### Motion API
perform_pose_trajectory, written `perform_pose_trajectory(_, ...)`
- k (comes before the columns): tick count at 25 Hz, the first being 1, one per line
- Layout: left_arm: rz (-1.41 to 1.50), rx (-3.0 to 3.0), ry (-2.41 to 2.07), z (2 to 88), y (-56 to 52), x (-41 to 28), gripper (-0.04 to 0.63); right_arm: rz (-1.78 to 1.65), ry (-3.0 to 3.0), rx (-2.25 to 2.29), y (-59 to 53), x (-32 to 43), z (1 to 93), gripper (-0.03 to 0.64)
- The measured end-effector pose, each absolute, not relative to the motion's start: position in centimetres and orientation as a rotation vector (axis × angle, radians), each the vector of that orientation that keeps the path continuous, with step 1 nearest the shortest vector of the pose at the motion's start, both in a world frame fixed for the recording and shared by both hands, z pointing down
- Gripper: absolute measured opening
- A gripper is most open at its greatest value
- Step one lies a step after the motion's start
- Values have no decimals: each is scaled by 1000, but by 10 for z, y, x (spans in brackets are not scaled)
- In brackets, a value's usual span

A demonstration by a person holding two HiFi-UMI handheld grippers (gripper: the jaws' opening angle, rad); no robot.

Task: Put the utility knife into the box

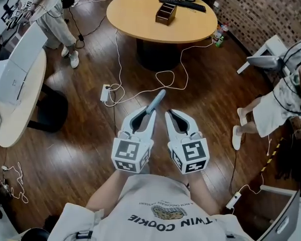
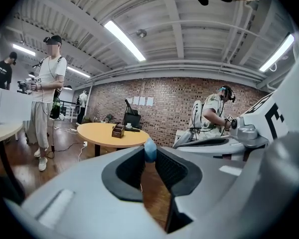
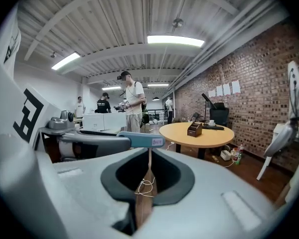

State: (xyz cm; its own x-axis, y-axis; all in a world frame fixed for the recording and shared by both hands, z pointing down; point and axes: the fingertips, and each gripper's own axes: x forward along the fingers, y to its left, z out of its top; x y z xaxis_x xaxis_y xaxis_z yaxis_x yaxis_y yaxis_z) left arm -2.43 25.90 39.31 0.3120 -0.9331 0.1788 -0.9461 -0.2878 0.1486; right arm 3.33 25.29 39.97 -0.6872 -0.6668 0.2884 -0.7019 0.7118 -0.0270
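A blue-grey utility knife (image 1: 156, 101) sticks forward out of my left gripper (image 1: 149, 113), whose jaws are shut on its handle. In the left gripper view only the knife's blue end (image 2: 150, 150) shows between the pads. My right gripper (image 1: 169, 115) is held close beside the left one, jaws shut with nothing in them. In the right gripper view the knife (image 3: 139, 139) crosses in front of that gripper's tips (image 3: 149, 151). The small brown wooden box (image 1: 166, 13) stands on a round wooden table (image 1: 135, 14), well ahead of both grippers. The box (image 2: 118, 130) (image 3: 194, 129) shows in both gripper views.
A black keyboard-like bar (image 1: 182, 3) lies behind the box. White cables and a power strip (image 1: 106, 92) trail over the wood floor between me and the table. A white table (image 1: 15, 99) stands at left. People stand at far left (image 1: 50, 9) and right (image 1: 286, 99).
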Motion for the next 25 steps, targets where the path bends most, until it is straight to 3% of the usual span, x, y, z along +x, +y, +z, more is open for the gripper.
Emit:
perform_pose_trajectory(14,70,2403,-1647,392,199,-89,69,171,-2632,1147,194,-34,396,15)
perform_pose_trajectory(25,83,2395,-1655,398,148,-98,69,196,-2643,1131,143,-45,405,15)
